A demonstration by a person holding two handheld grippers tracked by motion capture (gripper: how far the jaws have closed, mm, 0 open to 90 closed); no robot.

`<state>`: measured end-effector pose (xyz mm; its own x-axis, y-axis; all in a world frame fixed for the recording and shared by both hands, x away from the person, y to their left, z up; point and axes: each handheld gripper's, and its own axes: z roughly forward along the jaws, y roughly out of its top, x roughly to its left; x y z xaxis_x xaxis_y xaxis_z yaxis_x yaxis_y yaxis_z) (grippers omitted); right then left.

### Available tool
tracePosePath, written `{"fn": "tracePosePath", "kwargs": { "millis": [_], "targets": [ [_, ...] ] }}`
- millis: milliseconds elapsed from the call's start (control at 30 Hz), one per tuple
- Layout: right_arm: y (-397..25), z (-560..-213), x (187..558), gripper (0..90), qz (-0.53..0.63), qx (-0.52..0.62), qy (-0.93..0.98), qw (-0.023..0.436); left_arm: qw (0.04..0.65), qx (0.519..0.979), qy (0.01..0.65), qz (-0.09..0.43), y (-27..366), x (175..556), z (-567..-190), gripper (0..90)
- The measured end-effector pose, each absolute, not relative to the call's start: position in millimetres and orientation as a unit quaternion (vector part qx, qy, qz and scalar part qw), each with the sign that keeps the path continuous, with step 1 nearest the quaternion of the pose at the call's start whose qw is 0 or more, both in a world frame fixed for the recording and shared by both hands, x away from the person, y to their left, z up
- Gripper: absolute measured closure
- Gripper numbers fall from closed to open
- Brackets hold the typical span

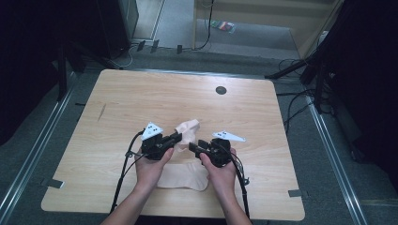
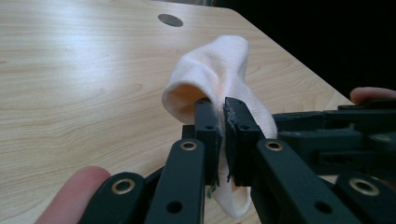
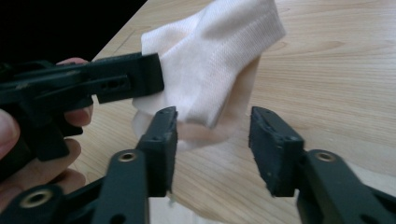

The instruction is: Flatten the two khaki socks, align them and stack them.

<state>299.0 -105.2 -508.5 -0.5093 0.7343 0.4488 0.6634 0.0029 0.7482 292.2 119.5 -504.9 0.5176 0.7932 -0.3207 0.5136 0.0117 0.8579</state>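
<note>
A pale peach sock (image 1: 187,129) stands raised off the wooden table (image 1: 117,103) between the two grippers. My left gripper (image 1: 177,137) is shut on the sock's open cuff edge (image 2: 219,60), with the fabric pinched between its jaws (image 2: 222,105). My right gripper (image 1: 192,146) is open. In the right gripper view the sock's (image 3: 219,46) lower fold hangs between its spread jaws (image 3: 212,119), and the left gripper (image 3: 130,77) grips the cloth from the left. More of the same peach cloth (image 1: 184,177) lies flat between the wrists. The hands hide whether it joins the raised part.
A dark round cable hole (image 1: 220,90) sits near the table's far edge. Black cables (image 1: 123,168) trail from both grippers toward the near edge. Dark stands and cables (image 1: 319,79) flank the table on the floor.
</note>
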Motion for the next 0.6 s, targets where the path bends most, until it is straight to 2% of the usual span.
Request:
{"fn": "tracePosePath", "kwargs": {
  "millis": [100,133,167,200,333,400,467,600],
  "targets": [
    [-103.1,-508.7,304.5,67.6,0.517,0.492,0.7,0.018,0.53,0.693,0.47,0.131,120.0,290.6,-506.9,85.9],
    [-100.9,-507.9,307.2,81.6,0.517,0.49,0.702,0.016,0.531,0.693,0.469,0.13,120.4,290.2,-507.8,85.8],
    [-100.9,-507.9,307.2,81.6,0.517,0.49,0.702,0.016,0.534,0.692,0.469,0.128,120.7,289.8,-508.7,85.8],
    [-100.0,-507.5,307.9,87.8,0.518,0.486,0.704,0.019,0.534,0.692,0.469,0.127,121.6,289.5,-509.4,85.7],
    [-96.9,-502.8,307.8,90.0,0.509,0.482,0.713,0.04,0.534,0.69,0.475,0.116,128.2,290.9,-513.4,81.9],
    [-95.9,-499.6,307.0,90.0,0.503,0.478,0.718,0.052,0.535,0.684,0.483,0.111,133.1,292.2,-515.5,71.5],
    [-96.0,-496.8,307.1,90.0,0.498,0.472,0.724,0.062,0.529,0.681,0.493,0.114,138.8,293.5,-518.2,56.6],
    [-98.2,-491.2,308.8,90.0,0.493,0.464,0.732,0.079,0.527,0.675,0.504,0.115,152.3,294.1,-521.9,47.9]
  ]
}}
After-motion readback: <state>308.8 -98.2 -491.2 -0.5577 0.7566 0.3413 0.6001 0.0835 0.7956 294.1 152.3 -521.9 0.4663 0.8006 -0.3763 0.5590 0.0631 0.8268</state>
